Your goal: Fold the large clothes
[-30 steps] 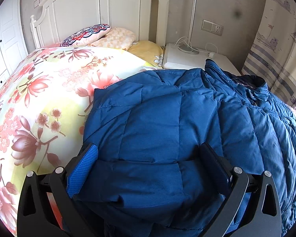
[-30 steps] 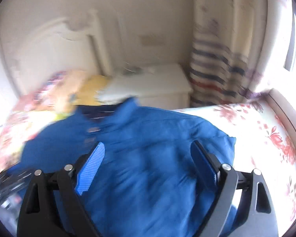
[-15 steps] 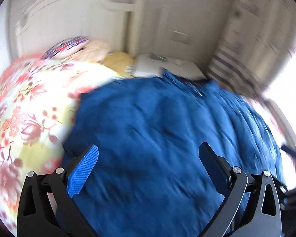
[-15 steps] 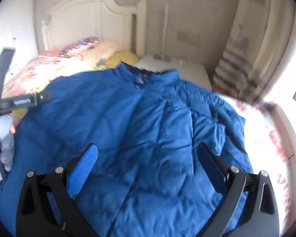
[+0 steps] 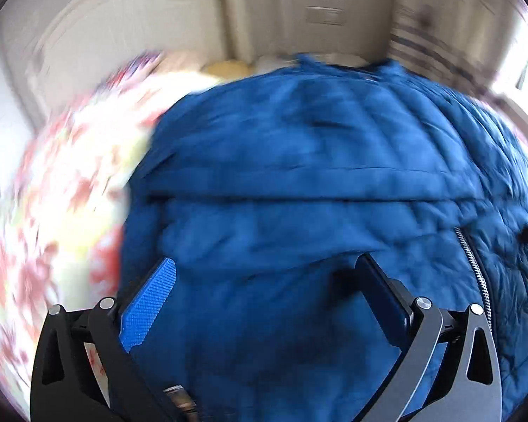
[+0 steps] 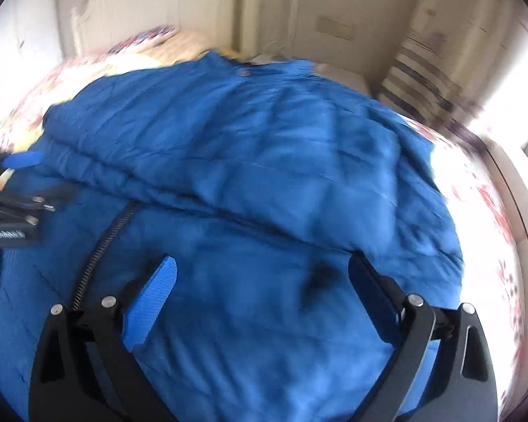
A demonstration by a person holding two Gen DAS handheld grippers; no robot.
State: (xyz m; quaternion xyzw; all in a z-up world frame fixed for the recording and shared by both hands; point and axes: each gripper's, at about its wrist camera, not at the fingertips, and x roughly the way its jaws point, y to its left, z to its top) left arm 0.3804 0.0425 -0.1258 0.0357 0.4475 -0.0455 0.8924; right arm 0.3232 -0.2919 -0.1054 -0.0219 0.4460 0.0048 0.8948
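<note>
Bedspread: one floral red-and-yellow quilted bedspread (image 5: 63, 183), left of the jacket.
Left gripper: black two-finger left gripper with blue pads (image 5: 267, 288), fingers spread wide, pinching nothing.
Jacket: one large blue quilted puffer jacket (image 5: 316, 161) on the bed, long axis running away toward the collar near the white headboard (image 6: 130, 7); metal zipper (image 6: 98, 249) exposed.
Right gripper: matching black right gripper (image 6: 264, 281), spread wide above the jacket.

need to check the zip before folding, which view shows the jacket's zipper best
The left wrist view: the zipper runs sharp and pale down the blue jacket, right of the open left gripper. The right wrist view shows the zipper too, but darker and blurred, left of the open right gripper.
</note>
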